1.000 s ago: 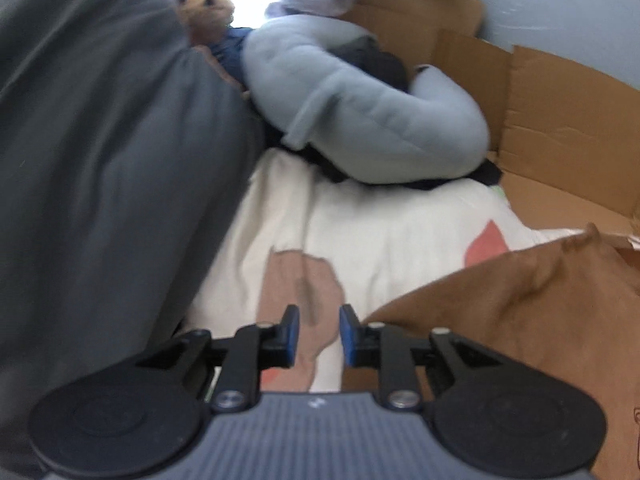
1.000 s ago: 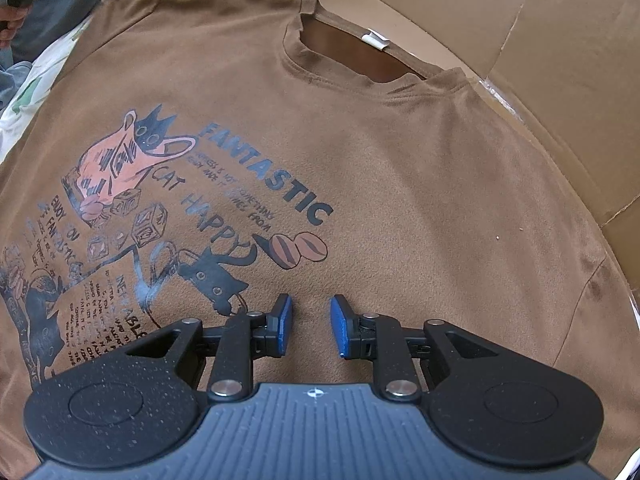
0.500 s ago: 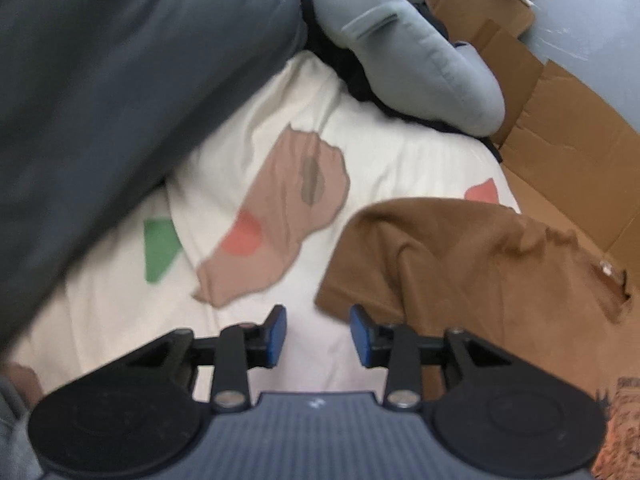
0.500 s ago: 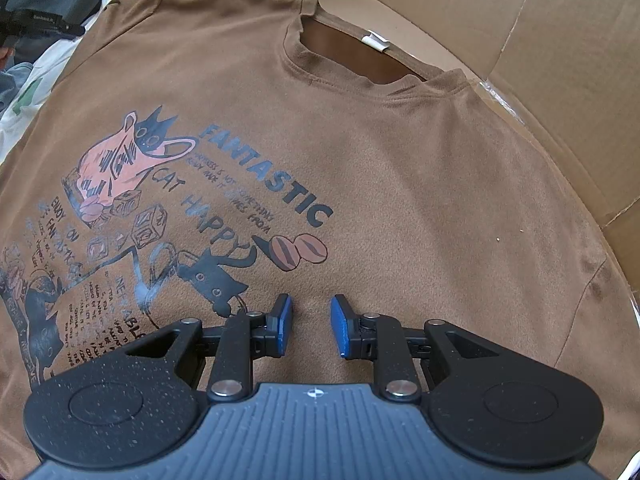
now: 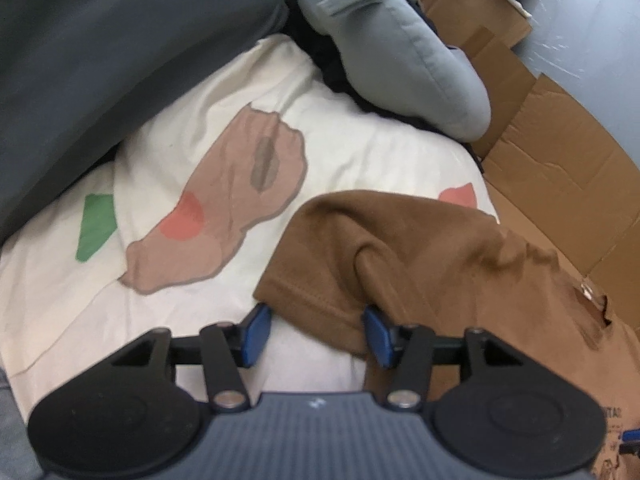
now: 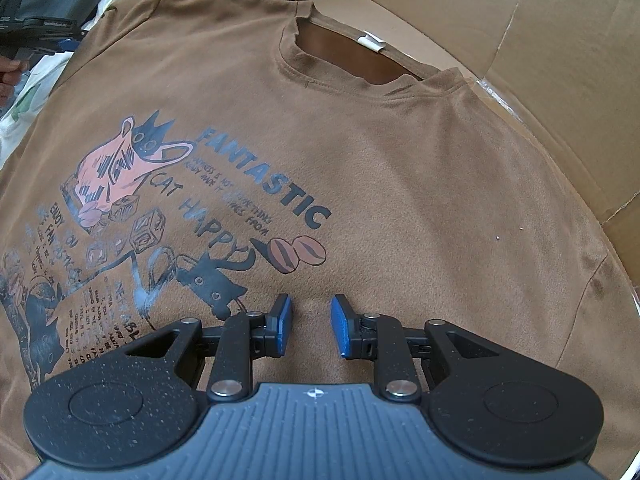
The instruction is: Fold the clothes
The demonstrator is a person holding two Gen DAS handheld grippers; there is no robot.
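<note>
Ahead of both grippers lay the brown T-shirt (image 6: 400, 184), spread print-up on cardboard (image 6: 540, 40) w/ its collar at the far end. Its left sleeve (image 5: 344, 264) draped over the cream sheet (image 5: 360, 152), hem edge running across between the left gripper (image 5: 316, 330) pads. That gripper, the nearer one, had just been opening: jaws apart, straddling the hem, not pinching. The right gripper (image 6: 310, 326) hovered mid-shirt, jaws partly apart, holding nothing.
</note>
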